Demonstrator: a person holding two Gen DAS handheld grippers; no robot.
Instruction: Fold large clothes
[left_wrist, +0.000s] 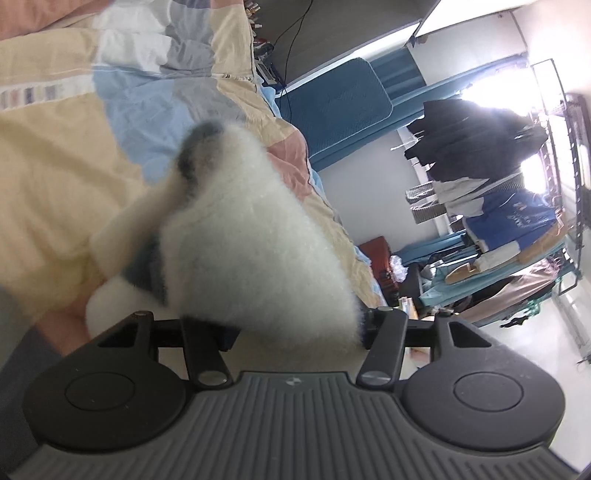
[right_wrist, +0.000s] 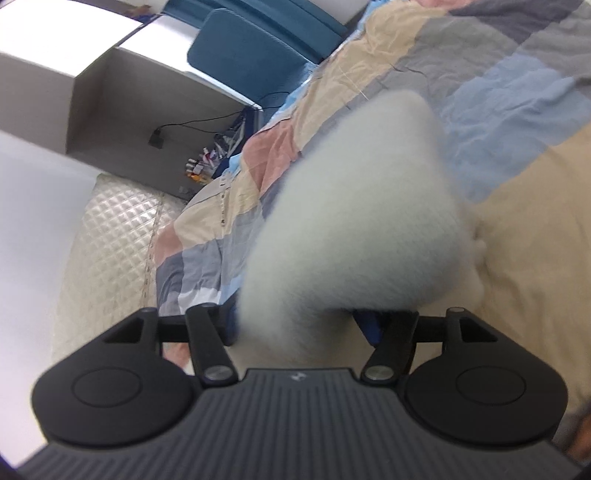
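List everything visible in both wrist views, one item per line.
fluffy garment: one, white with dark grey patches, bunched between both claws above the bed
patchwork quilt: one, cream, pale blue, pink and grey, spread on the bed
headboard pad: one, teal, at the bed's end
clothes rack: one, hung with black, white and blue clothes, by the bright window
quilted mattress cover: one, cream, beside the quilt
left claw: black, shut on the fluffy garment
right claw: black, shut on the fluffy garment
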